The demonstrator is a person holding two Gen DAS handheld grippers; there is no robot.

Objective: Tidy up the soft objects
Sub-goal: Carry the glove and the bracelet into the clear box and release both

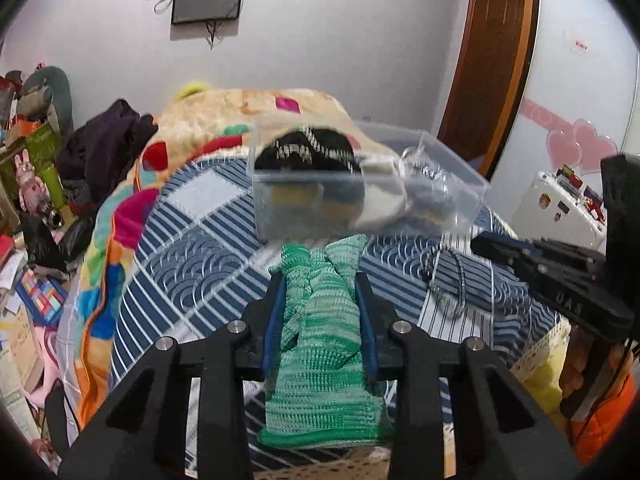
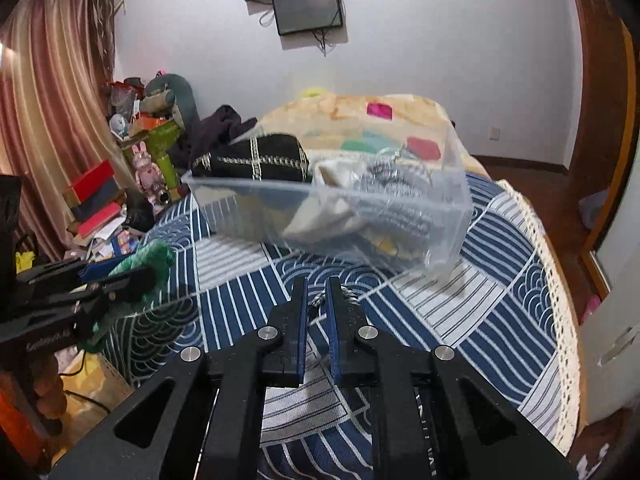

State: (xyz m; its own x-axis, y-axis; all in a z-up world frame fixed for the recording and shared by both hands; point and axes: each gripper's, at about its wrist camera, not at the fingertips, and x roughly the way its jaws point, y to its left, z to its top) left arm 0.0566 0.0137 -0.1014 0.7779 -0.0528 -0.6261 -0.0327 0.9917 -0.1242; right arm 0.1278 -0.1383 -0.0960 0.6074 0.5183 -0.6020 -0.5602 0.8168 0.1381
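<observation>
My left gripper is shut on a green knitted cloth, which hangs between the fingers above the bed; it also shows in the right wrist view. A clear plastic box stands on the bed ahead and holds a black patterned cloth, a cream cloth and a grey one. My right gripper is nearly closed on a thin grey-white cord over the bedspread, just short of the box. The cord loop lies on the bed right of my left gripper.
The bed has a blue-and-white patterned spread with a lace edge. A colourful fleece blanket and dark clothes lie at the far side. Cluttered boxes and toys stand left. A white case stands right.
</observation>
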